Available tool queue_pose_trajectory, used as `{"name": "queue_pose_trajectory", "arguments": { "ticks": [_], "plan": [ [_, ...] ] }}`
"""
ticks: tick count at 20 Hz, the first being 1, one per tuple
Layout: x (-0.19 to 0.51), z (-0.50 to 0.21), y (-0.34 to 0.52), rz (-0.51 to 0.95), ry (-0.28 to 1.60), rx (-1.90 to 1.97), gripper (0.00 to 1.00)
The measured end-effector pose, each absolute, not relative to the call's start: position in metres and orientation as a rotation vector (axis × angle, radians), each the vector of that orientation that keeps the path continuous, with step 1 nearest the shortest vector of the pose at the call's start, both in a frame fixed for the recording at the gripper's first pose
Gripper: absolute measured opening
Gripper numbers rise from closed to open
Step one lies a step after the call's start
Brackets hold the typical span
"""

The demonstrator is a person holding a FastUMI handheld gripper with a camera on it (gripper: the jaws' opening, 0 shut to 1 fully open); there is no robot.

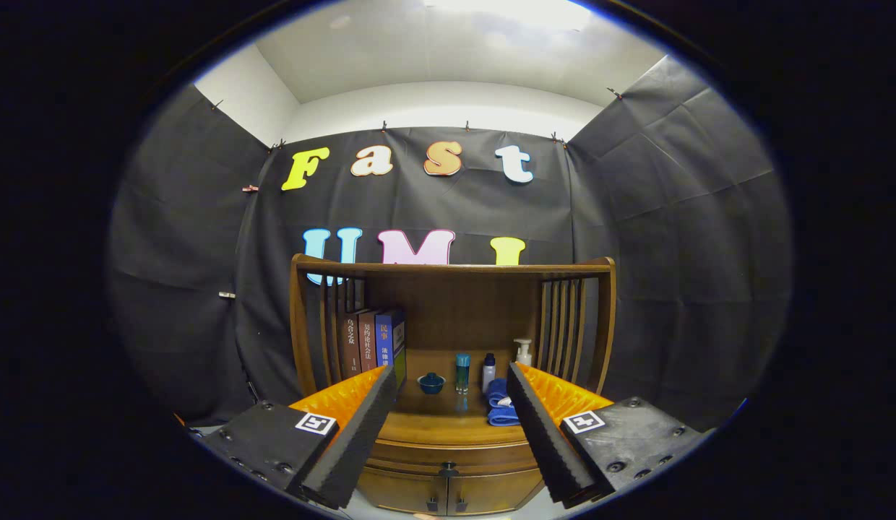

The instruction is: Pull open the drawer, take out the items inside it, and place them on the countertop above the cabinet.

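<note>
A wooden cabinet (451, 433) stands straight ahead against the booth wall. Its drawer front (419, 458) looks shut, with a small dark knob (448, 471) at its middle, low between my fingers. Whatever is inside the drawer is hidden. The countertop (448, 422) above it lies just beyond my fingertips. My gripper (451, 377) is open, its fingers spread wide with nothing between them, a short way back from the cabinet.
On the countertop stand several books (372, 339) at the left, a small blue lidded bowl (431, 383), two small bottles (475, 372), a pump bottle (523, 352) and a folded blue towel (500, 404). A slatted wooden rail (451, 269) frames the top. Two doors (448, 498) sit under the drawer.
</note>
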State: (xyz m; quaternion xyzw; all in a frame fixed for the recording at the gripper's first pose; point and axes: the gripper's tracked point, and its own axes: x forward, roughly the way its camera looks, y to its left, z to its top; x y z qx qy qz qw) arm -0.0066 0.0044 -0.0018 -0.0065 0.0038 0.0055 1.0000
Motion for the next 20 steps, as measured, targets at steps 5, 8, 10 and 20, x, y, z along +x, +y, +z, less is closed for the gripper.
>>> {"name": "queue_pose_trajectory", "arguments": {
  "ticks": [5, 8, 10, 20],
  "plan": [
    [-0.006, -0.002, 0.004, 0.010, 0.010, -0.013, 0.98],
    [-0.005, -0.006, 0.005, 0.016, 0.018, -0.018, 0.98],
    [-0.002, -0.009, 0.005, 0.014, 0.025, -0.016, 0.98],
    [0.019, -0.051, 0.009, 0.029, 0.102, -0.007, 0.98]
  ]
}}
